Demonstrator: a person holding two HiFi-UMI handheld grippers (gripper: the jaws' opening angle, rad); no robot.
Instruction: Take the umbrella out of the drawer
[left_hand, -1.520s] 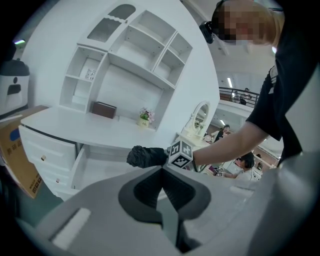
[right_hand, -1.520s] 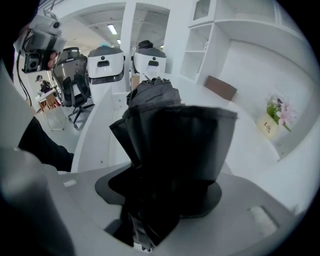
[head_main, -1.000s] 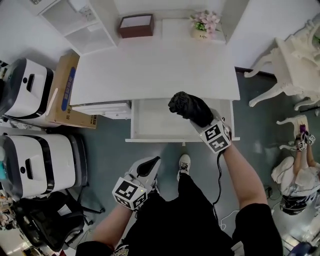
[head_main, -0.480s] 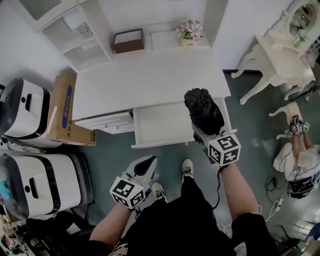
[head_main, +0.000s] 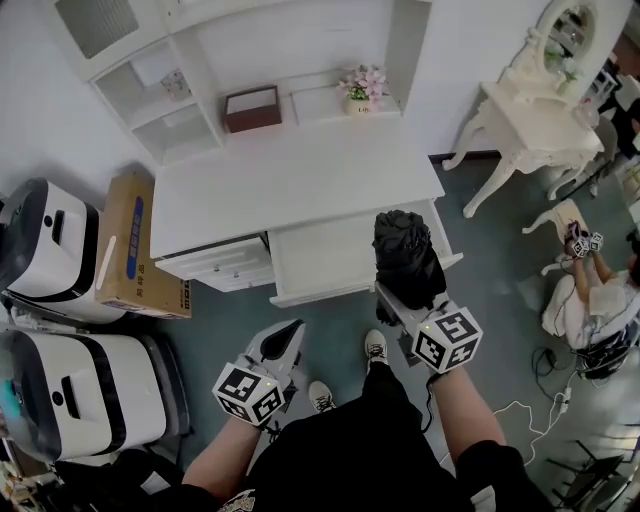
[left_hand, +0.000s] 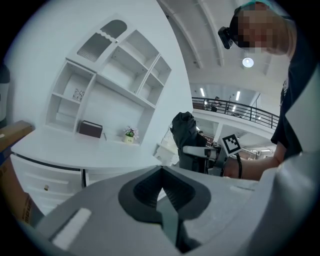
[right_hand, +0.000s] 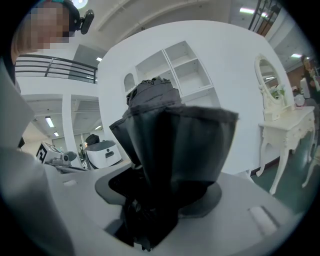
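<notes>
The right gripper is clamped on the folded umbrella, its jaws pinching the lower end of the bundle; the umbrella's long axis runs straight on from the jaws, standing roughly upright in the left gripper view, just off the tabletop's front right corner and above the right end of the open drawer. By my reading it is already clear of the drawer, so what remains turns on that gap: the free top end points up and away from the person, the drawer lies below and to the left.

The umbrella is black, soft pleated fabric, bunched and slack at the top; the drawer and tabletop are smooth, hard white board. The left gripper hangs low near the person's knee, jaws pressed together on nothing, well apart from the umbrella; the right is plainly the working one.
</notes>
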